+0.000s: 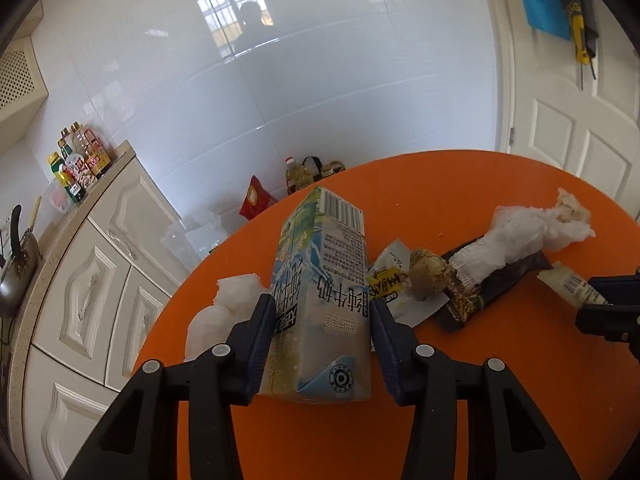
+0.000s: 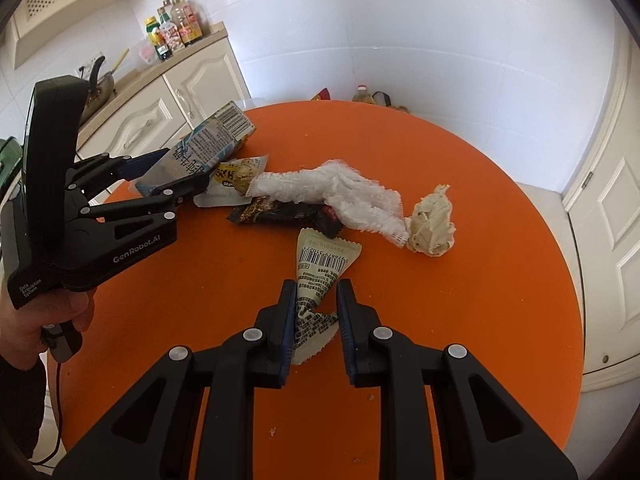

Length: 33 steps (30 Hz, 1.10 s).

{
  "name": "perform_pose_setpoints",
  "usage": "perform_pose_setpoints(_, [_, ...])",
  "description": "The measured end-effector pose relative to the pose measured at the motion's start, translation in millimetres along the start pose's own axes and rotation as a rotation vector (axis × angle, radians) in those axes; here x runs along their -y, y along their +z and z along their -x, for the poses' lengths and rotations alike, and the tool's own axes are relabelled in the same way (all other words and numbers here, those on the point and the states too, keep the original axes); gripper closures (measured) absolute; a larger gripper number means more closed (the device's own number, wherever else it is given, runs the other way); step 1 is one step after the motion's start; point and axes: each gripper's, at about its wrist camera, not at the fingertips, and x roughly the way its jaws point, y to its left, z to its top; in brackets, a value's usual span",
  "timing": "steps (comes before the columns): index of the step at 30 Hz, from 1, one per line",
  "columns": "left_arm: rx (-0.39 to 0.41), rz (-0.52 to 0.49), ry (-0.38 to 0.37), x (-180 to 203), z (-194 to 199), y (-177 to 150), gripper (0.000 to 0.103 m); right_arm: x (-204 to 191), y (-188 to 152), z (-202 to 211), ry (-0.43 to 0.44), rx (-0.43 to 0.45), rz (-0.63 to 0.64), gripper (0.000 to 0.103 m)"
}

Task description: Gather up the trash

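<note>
On the round table [image 2: 480, 184], the milk carton [image 1: 320, 280] lies at the left edge between the left gripper's [image 1: 320, 316] fingers. Right of it lie wrappers and a foam net [image 2: 340, 196]; nearer, a triangular wrapper [image 2: 320, 276] sits between the right gripper's [image 2: 316, 300] fingers.

Home kitchen: cream cabinets [image 1: 100, 280], counter surface [image 2: 176, 60] with sauce bottles [image 2: 174, 26] and pan [image 1: 18, 276], glossy white wall tiles [image 1: 320, 92], panelled door [image 1: 580, 132].

Bottles of sauce and oil [image 2: 173, 26] stand on a cream cabinet's [image 1: 104, 272] top, near a pan [image 1: 18, 268]. A white panelled door [image 1: 580, 128] stands beyond the orange surface [image 2: 460, 320], and a blue cloth [image 1: 540, 0] hangs above.
</note>
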Motion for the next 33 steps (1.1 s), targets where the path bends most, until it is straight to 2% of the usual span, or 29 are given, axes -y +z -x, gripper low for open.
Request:
perform_pose_setpoints(3, [0.021,0.020,0.000,-2,-1,-3,0.065,0,-2,3,0.002,0.006,-0.008,0.084])
perform_pose_setpoints(7, [0.061,0.086,-0.040,-10,12,-11,0.066,1,-7,11,0.010,0.016,-0.018,0.084])
perform_pose_setpoints(15, [0.086,0.247,-0.190,-32,35,-33,0.068,-2,-24,36,0.007,0.040,-0.034,0.084])
perform_pose_setpoints(22, [0.089,0.297,-0.243,-35,50,-53,0.068,-6,-42,63,-0.003,0.064,-0.053,0.085])
perform_pose_setpoints(28, [0.019,0.274,-0.236,-22,48,-76,0.068,-12,-64,58,-0.014,0.018,-0.053,0.085])
perform_pose_setpoints(32, [-0.070,0.240,-0.186,-20,19,-83,0.065,-12,-75,47,-0.039,-0.014,-0.051,0.086])
perform_pose_setpoints(33, [-0.092,0.248,-0.197,-22,10,-85,0.065,-12,-75,45,-0.045,-0.018,-0.053,0.085])
